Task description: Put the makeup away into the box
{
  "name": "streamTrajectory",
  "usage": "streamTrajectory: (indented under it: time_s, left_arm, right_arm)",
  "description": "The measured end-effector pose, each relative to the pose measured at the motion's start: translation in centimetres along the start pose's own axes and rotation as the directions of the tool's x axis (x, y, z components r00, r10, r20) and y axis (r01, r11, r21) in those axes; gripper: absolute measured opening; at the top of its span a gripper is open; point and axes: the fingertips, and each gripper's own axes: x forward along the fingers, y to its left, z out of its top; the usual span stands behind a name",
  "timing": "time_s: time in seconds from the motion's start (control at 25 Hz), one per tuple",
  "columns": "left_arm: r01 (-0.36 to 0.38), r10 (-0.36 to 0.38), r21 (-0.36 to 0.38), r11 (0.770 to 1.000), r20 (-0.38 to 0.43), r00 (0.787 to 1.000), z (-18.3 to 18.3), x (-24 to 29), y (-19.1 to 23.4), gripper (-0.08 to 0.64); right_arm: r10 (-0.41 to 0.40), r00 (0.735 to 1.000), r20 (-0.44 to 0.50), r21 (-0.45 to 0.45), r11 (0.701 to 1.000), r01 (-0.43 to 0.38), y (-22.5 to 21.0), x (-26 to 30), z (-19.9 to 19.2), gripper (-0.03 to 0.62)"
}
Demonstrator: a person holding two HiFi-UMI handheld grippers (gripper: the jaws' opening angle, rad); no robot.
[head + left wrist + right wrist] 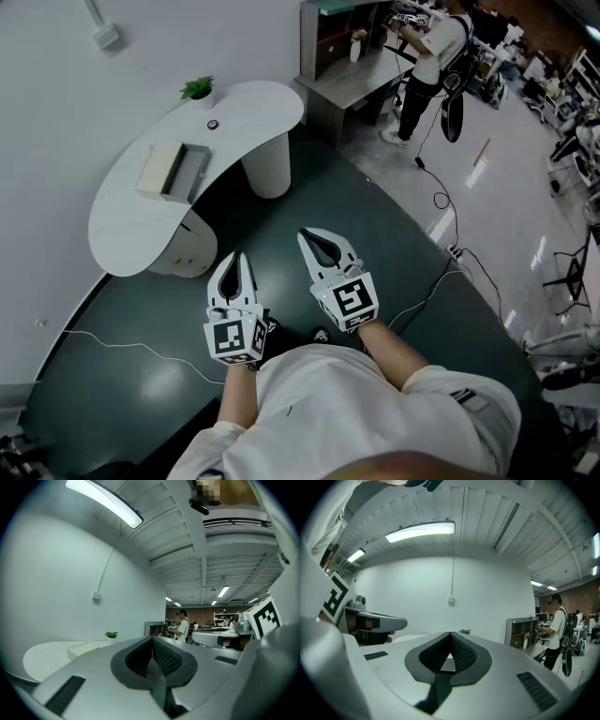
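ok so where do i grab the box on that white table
On the box, probably the long outer wall of its grey half, coming from the table's near edge and angled down. The box lies flat with that thin wall facing this edge; the whole box looks too wide to span.

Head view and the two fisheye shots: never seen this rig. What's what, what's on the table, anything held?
No robot: a person carries a white two-jaw hand-held gripper in each hand. The head view looks down from the person's head: left hand-held gripper, right hand-held gripper, both over the dark floor, short of the white curved table. The left and right gripper views look along each one's own jaws. On the table lie an open pale box, a small green potted plant and a small dark round item. Both pairs of jaws are shut with nothing between them. No makeup can be made out.
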Motion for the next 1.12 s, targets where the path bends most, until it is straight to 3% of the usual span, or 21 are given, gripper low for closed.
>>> streamTrajectory:
  time_s: [0.48,0.6,0.68,0.92,1.12]
  left_arm:
    - [0.025,-0.025,0.022,0.999,-0.027,0.999,-0.7,3.0,10.8,0.02]
    - [0.049,-0.048,0.025,0.998,-0.031,0.998,-0.5,3.9,13.1,0.02]
    - [0.067,-0.066,0.031,0.997,-0.034,0.997,-0.5,4.5,14.2,0.02]
    - [0.089,-0.089,0.005,0.996,-0.061,0.994,-1.5,7.9,15.7,0.02]
    - [0.05,-0.049,0.01,0.999,-0.073,0.996,-1.1,12.3,16.5,0.02]
  right_arm:
    - [-0.023,1.0,-0.003,-0.018,1.0,0.023,4.6,10.5,0.4,0.0]
    - [-0.007,0.999,-0.044,-0.004,1.0,0.007,5.9,12.9,0.4,0.089]
    - [-0.014,0.998,-0.054,0.004,1.0,0.014,6.3,14.1,0.2,0.091]
    - [-0.018,0.995,-0.095,0.002,1.0,0.019,5.1,17.6,-0.6,0.091]
    - [0.03,0.995,-0.097,-0.014,0.999,-0.032,2.0,21.9,-0.2,0.091]
